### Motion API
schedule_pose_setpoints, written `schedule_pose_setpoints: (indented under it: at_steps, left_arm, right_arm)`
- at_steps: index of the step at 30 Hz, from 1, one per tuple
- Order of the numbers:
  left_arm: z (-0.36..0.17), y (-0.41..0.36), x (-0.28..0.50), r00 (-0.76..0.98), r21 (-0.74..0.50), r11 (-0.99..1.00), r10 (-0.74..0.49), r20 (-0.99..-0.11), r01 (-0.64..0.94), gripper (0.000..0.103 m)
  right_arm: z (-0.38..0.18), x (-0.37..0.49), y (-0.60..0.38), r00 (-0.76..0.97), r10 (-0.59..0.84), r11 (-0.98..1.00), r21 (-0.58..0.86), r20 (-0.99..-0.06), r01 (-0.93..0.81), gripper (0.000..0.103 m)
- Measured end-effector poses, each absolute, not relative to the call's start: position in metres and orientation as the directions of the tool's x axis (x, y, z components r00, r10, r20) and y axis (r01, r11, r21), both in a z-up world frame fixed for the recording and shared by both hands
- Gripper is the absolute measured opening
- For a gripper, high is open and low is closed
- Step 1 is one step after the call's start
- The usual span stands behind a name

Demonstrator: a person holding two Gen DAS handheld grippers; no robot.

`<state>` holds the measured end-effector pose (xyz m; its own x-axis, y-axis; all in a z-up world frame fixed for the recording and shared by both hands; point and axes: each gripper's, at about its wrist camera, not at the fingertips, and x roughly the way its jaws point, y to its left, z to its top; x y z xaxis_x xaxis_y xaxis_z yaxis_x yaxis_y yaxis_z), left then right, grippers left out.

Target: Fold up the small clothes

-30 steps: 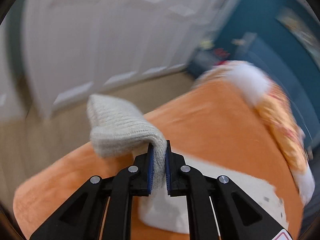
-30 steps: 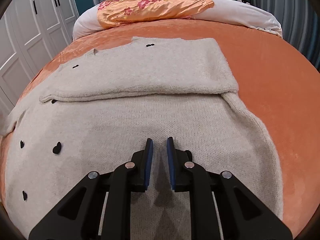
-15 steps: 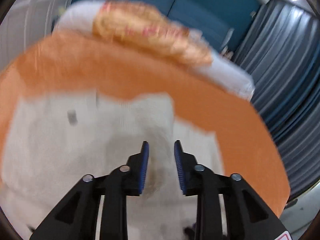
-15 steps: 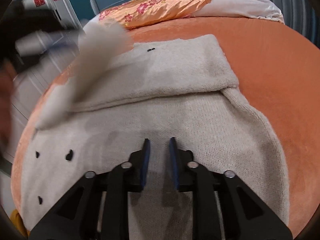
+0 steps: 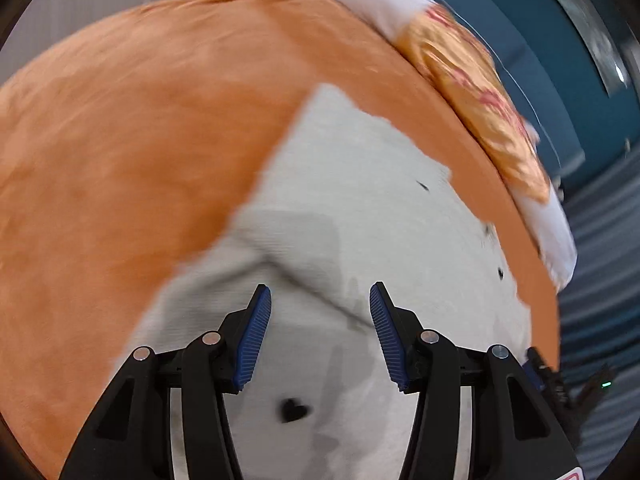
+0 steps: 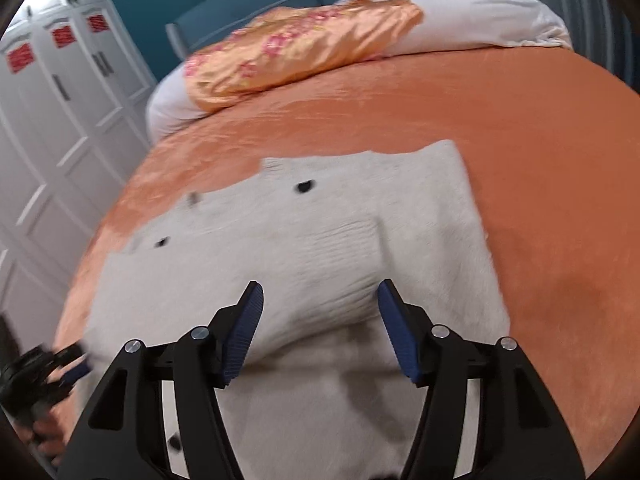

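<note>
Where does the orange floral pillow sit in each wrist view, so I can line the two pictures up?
Left wrist: the orange floral pillow runs diagonally down the upper right, past the bed's far edge.
Right wrist: the same pillow lies across the upper middle, at the head of the bed.
Shared landmark: the cream sweater spread on the orange bedspread.

Cream knit sweater (image 6: 360, 216) dotted with small black hearts, orange bedspread (image 6: 520, 128), pillow (image 6: 304, 48) in shiny gold-orange with pink flowers, white bolster (image 6: 480, 20), teal headboard (image 6: 248, 4), white wardrobe (image 6: 52, 128) — red labels, black grippers — blue pads (image 5: 252, 336).
</note>
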<state>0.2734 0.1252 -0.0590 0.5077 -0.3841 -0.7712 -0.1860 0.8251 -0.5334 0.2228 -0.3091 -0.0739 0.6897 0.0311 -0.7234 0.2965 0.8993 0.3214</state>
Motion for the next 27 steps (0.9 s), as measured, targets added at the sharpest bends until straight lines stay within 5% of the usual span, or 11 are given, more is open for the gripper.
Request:
schedule_pose_setpoints:
  at_steps: [3,6,8,9,12,19,21,25,27]
  left_arm:
    - [-0.066,0.129,0.274,0.513,-0.555,0.808,-0.397,-0.761,-0.197,0.053]
    - [-0.076,0.121,0.287,0.495,-0.571,0.797,-0.422,-0.759,-0.195,0.053]
    - [-0.081,0.121,0.298,0.486,-0.573,0.794,-0.427,-0.763,-0.202,0.053]
    - [-0.082,0.118,0.304,0.492,-0.569,0.797,-0.419,-0.763,-0.204,0.050]
    - [-0.071,0.115,0.317,0.530,-0.555,0.813,-0.398,-0.749,-0.174,0.007]
    - [-0.006,0.114,0.323,0.731,-0.490,0.867,-0.274,-0.625,-0.093,0.004]
    - [-0.007,0.112,0.321,0.749,-0.462,0.881,-0.239,-0.618,-0.100,0.004]
    - [-0.061,0.094,0.326,0.660,-0.353,0.926,-0.183,-0.729,-0.134,0.005]
    - [-0.086,0.090,0.324,0.621,-0.339,0.929,-0.180,-0.763,-0.147,0.006]
  right_arm:
    - [-0.089,0.233,-0.312,0.656,0.014,0.885,0.315,-0.755,0.342,0.058]
    - [-0.101,0.242,-0.311,0.631,0.036,0.874,0.331,-0.775,0.356,0.047]
    - [-0.099,0.251,-0.307,0.637,0.054,0.878,0.341,-0.769,0.338,0.019]
    - [-0.097,0.253,-0.306,0.637,0.062,0.878,0.345,-0.769,0.331,0.014]
    - [-0.068,0.265,-0.296,0.697,0.081,0.897,0.357,-0.712,0.260,0.011]
    - [0.046,0.236,-0.287,0.940,0.207,0.891,0.449,-0.272,-0.066,0.010]
    - [0.031,0.240,-0.297,0.935,0.176,0.891,0.453,-0.308,-0.018,0.010]
    - [-0.086,0.271,-0.327,0.746,0.109,0.874,0.420,-0.658,0.243,0.011]
    - [-0.125,0.263,-0.334,0.695,0.135,0.847,0.447,-0.706,0.289,0.011]
